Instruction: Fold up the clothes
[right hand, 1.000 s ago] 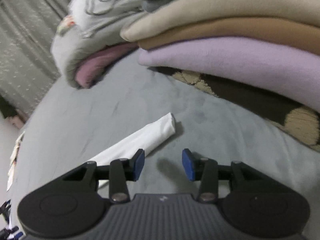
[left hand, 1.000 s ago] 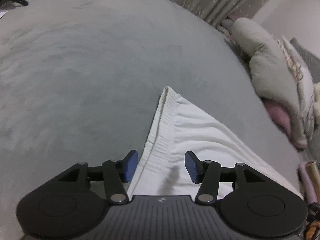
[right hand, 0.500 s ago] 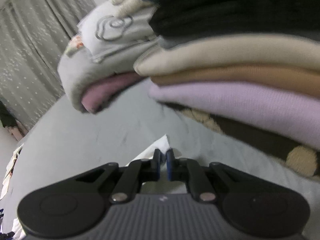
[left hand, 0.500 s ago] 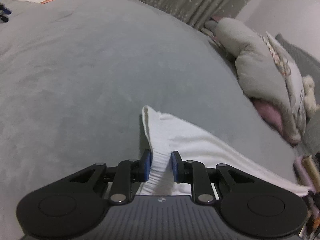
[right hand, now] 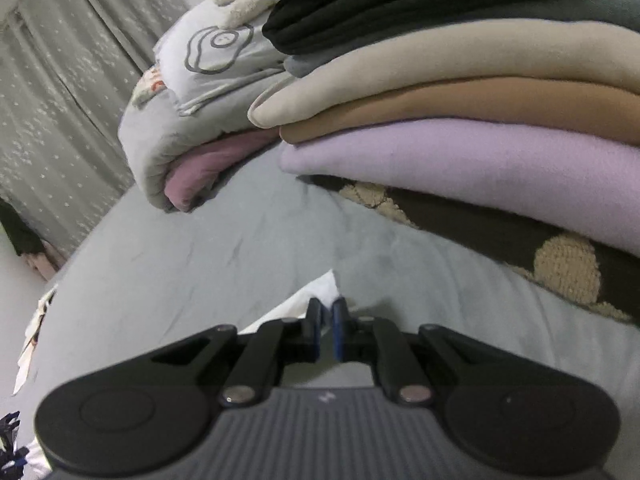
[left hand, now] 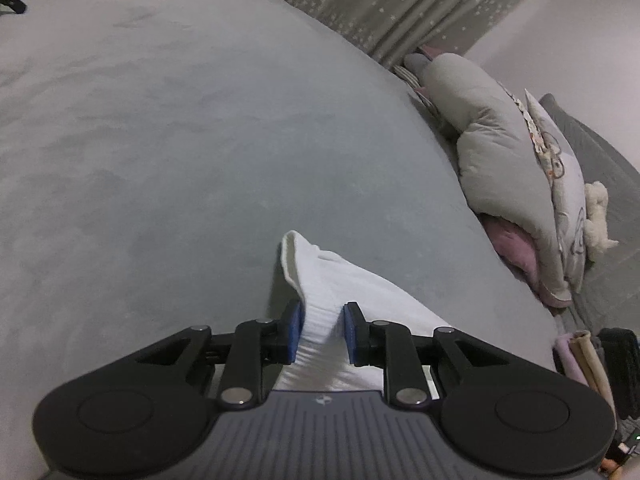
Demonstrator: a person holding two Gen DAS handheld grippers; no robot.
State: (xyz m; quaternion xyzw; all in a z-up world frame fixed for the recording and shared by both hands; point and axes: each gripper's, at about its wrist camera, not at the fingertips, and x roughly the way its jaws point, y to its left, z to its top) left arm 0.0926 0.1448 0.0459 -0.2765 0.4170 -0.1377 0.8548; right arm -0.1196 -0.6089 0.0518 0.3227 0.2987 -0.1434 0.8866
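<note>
Now that both grippers have closed, left gripper pinches the white garment, right gripper seemingly nips its corner – lift's next

Garment on bed (folded stack beyond)

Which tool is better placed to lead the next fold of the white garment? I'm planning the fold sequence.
Probably left. The left tool pinches a bunched ribbed edge of the white garment with open grey bed ahead; the right tool grips only a corner, close to the stacked clothes.
</note>
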